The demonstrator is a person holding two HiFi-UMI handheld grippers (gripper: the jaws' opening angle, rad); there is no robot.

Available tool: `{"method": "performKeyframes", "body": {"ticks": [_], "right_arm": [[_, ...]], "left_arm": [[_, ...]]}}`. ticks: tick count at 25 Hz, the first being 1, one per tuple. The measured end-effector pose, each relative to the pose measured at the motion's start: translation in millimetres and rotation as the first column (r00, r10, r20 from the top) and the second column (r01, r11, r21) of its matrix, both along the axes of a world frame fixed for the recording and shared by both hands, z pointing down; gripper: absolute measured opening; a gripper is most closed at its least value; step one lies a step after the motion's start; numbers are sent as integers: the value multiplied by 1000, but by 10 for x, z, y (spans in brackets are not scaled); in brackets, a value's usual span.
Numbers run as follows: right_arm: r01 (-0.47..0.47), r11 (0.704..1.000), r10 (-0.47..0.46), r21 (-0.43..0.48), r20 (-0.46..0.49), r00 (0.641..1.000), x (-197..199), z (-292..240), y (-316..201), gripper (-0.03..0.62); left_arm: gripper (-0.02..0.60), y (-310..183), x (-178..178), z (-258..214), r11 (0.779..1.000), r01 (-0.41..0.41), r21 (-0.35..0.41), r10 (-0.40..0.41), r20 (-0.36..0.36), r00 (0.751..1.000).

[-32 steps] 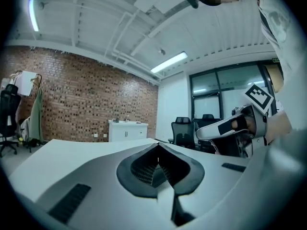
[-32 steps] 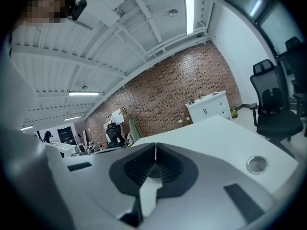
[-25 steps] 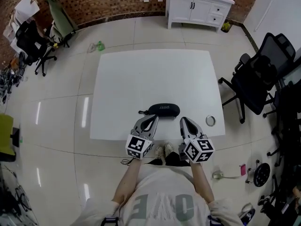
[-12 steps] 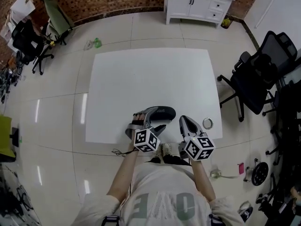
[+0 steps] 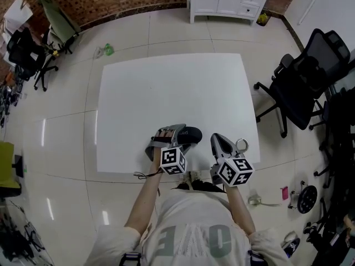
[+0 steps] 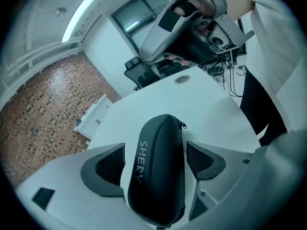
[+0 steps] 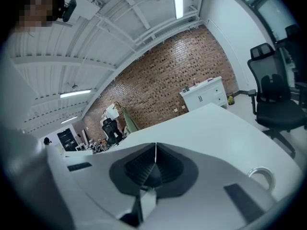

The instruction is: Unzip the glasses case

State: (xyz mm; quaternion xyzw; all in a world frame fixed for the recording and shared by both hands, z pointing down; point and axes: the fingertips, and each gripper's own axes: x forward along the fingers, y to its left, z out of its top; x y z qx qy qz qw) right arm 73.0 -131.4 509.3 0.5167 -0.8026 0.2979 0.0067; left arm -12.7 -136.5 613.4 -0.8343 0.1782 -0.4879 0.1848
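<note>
The glasses case [image 6: 158, 186], a smooth black hard-shell oblong with rounded ends and pale lettering along its domed top, lies on the matt white table [image 5: 172, 87] near the edge closest to the person, its small zip pull [image 6: 181, 125] at the far end and the zip still closed. The left gripper [image 6: 155, 145] straddles it from above: its jaws have just opened wide and stand apart on either side of the case, the dark ribbed pads [image 6: 103, 169] set in glossy grey shells, a sliver of table showing between one pad and the case. The right gripper [image 7: 155, 147] hovers just beside, its jaws closed on nothing, the textured pads [image 7: 168, 169] meeting in one thin seam. A small shiny ring [image 7: 261, 174] lies on the table near it
</note>
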Motion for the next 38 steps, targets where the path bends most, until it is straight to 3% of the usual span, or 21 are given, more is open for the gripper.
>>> {"method": "performKeyframes", "body": {"ticks": [4,8,10,13,16,18,20,24,27,31,34,36,38], "right_arm": [[4,1000,-4,-14,8,1000,62,66,-84,0],[17,1000,-16,-24,11,1000,69,93,-179,0],[49,999,-49,-12,0,999,44,83,-192,0],[147,988,-141,57,-93,986,-36,13,-178,0],[259,957,-224,129,-236,946,-202,-98,-156,0],[322,935,-273,146,-280,920,-355,-143,-119,4],[361,920,-301,151,-314,900,-479,-164,-85,86],[368,917,-263,151,-462,847,-557,-164,-86,89],[327,934,-223,144,-481,848,-530,-159,-123,89],[326,931,-212,165,-484,849,-558,-211,-78,89],[342,922,-195,181,-546,815,-581,-238,-26,86],[352,917,-183,188,-587,789,-587,-257,0,2],[369,914,-201,170,-601,773,-610,-233,30,0]], "left_arm": [[371,-62,-4,92,993,30,-116,-32,-17,999],[345,-135,-13,54,986,44,-160,-54,-60,997],[341,-162,-1,-30,980,55,-191,-79,-117,990],[341,-235,6,-309,975,106,-197,-151,-229,962],[341,-309,-52,-603,974,152,-170,-198,-305,931],[341,-329,-85,-749,971,173,-162,-220,-347,912],[341,-337,-91,-855,967,193,-166,-243,-376,894],[341,-285,-41,-1031,956,225,-186,-284,-411,866],[341,-250,-17,-1128,948,254,-190,-313,-433,845],[341,-212,-39,-1184,952,252,-174,-303,-432,849],[341,-161,-67,-1203,959,241,-148,-281,-414,866],[341,-130,-86,-1209,962,237,-137,-273,-404,873],[341,-107,-114,-1197,965,235,-116,-262,-381,887]]}}
